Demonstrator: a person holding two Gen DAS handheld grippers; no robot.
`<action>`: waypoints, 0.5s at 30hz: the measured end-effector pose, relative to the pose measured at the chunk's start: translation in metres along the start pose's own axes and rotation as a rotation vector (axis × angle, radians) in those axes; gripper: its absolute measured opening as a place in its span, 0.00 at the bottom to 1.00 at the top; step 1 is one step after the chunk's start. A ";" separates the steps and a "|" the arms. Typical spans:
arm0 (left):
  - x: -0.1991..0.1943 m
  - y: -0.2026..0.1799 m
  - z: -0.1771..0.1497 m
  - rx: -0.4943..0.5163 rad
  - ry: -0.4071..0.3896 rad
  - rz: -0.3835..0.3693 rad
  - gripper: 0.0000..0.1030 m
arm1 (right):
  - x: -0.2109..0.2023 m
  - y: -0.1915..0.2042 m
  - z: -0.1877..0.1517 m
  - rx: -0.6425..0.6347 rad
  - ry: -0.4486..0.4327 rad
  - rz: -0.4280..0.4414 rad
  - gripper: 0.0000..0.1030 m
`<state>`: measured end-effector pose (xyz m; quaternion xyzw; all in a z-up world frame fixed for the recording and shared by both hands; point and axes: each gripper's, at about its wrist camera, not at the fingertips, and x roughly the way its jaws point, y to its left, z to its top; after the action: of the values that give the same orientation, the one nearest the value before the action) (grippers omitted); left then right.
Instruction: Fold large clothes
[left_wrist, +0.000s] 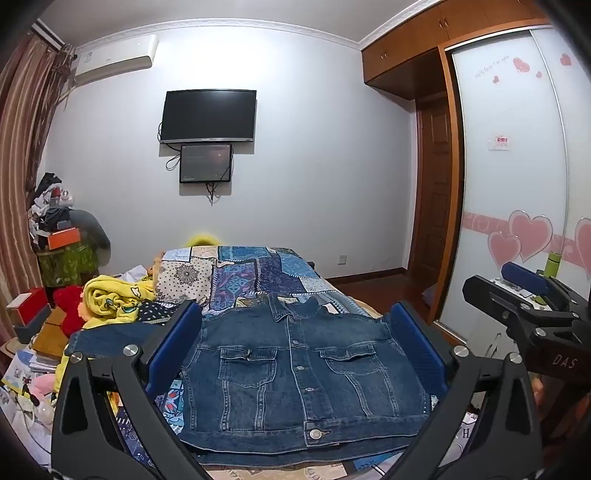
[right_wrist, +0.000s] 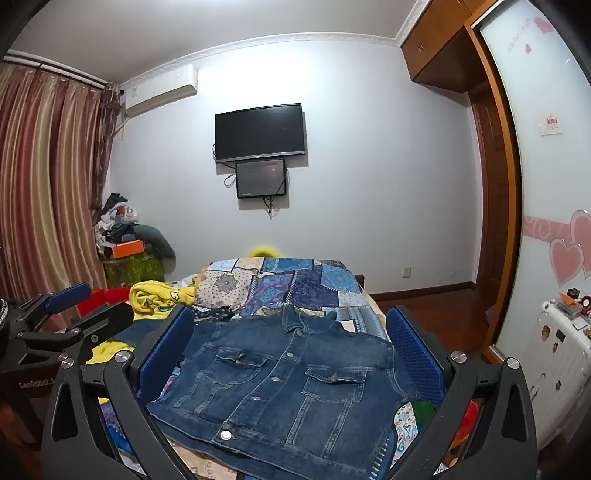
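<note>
A patchwork-covered bed (left_wrist: 258, 273) is seen, with a denim jacket (left_wrist: 295, 373) laid flat, front up (buttoned), at its near end. The left gripper (left_wrist: 295, 354) and right gripper (right_wrist: 291, 358) are held above it, jaws spread wide, nothing gripped.

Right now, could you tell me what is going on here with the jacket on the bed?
A person is holding a two-finger tool in each hand over a bed covered with a patchwork quilt. A denim jacket lies flat on it, front up and buttoned, collar toward the far wall. The left tool and the right tool are both wide open and hover above the jacket without gripping it. One sleeve sticks out to the left; no grip has been taken yet.
</note>
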<state>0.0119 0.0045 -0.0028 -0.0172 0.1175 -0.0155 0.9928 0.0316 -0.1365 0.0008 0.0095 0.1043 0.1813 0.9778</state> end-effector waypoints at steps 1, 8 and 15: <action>-0.005 -0.004 0.001 0.003 -0.003 0.001 1.00 | 0.002 -0.001 0.000 0.004 0.005 0.000 1.00; -0.005 -0.002 0.000 -0.003 -0.010 0.015 1.00 | 0.005 -0.003 -0.001 0.006 0.012 0.000 1.00; -0.006 -0.002 0.000 -0.003 -0.013 0.015 1.00 | 0.006 -0.004 -0.002 0.008 0.016 -0.001 1.00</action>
<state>0.0057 0.0028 -0.0009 -0.0181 0.1111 -0.0078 0.9936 0.0386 -0.1383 -0.0023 0.0119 0.1131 0.1802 0.9770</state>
